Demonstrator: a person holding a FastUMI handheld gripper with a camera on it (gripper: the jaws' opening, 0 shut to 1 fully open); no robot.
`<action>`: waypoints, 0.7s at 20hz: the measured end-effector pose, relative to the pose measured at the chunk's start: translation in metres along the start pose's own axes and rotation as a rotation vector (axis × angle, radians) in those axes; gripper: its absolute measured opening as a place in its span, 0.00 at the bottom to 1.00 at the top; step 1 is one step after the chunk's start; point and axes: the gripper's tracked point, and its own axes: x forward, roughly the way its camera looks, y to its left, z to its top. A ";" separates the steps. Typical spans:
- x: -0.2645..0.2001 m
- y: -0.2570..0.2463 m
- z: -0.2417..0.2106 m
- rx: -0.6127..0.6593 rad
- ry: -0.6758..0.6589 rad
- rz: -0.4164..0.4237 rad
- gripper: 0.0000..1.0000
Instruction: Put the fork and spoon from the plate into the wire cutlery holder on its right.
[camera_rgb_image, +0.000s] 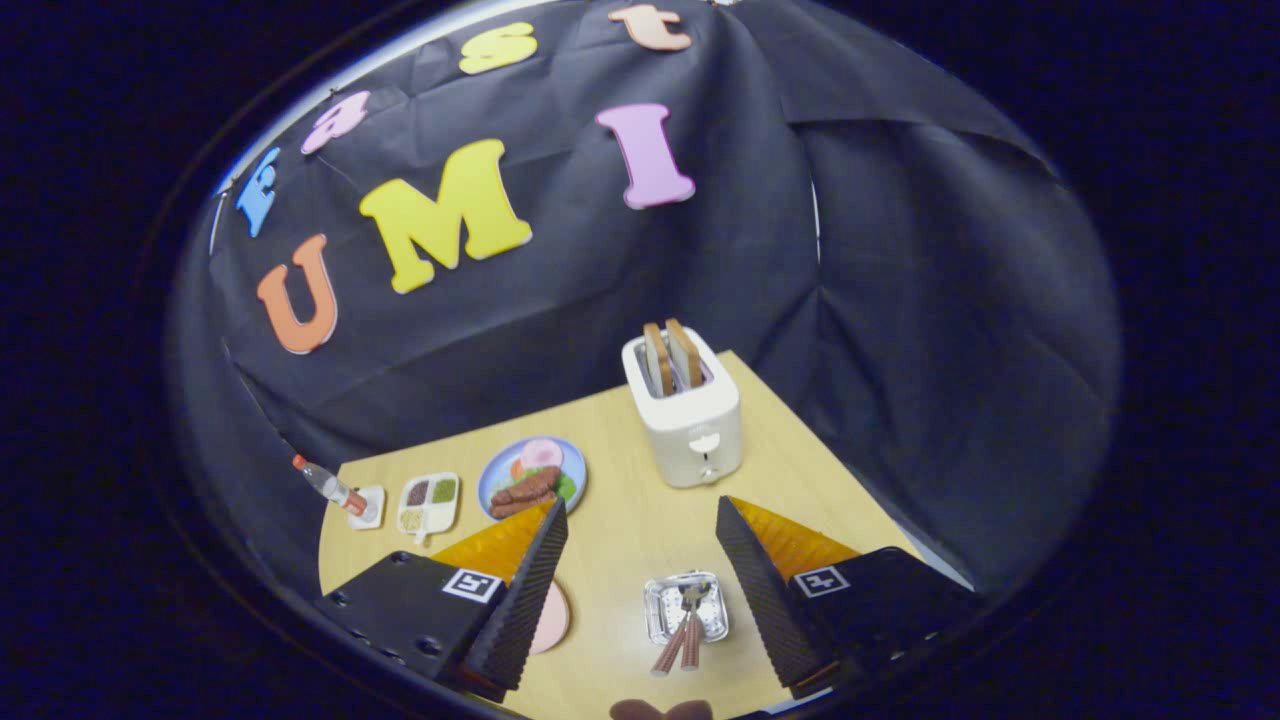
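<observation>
Cutlery (680, 640) sits handles-up in the wire holder (686, 605), lower centre of frame, so the gripper (640, 585) hangs released, holding nothing.

No readable text or numbers; square coded markers sit on the gripper (640, 590) behind its wide-apart fingers.

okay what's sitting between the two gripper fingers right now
In the gripper view, the wire cutlery holder stands on the wooden table between the open gripper's fingers, nearer the right one, with two brown-handled utensils already in it.
</observation>
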 end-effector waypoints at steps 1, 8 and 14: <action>-0.017 0.003 0.010 -0.015 -0.068 0.016 0.90; -0.110 0.035 0.063 -0.193 -0.409 0.044 0.96; -0.145 0.067 0.048 -0.244 -0.464 0.077 0.95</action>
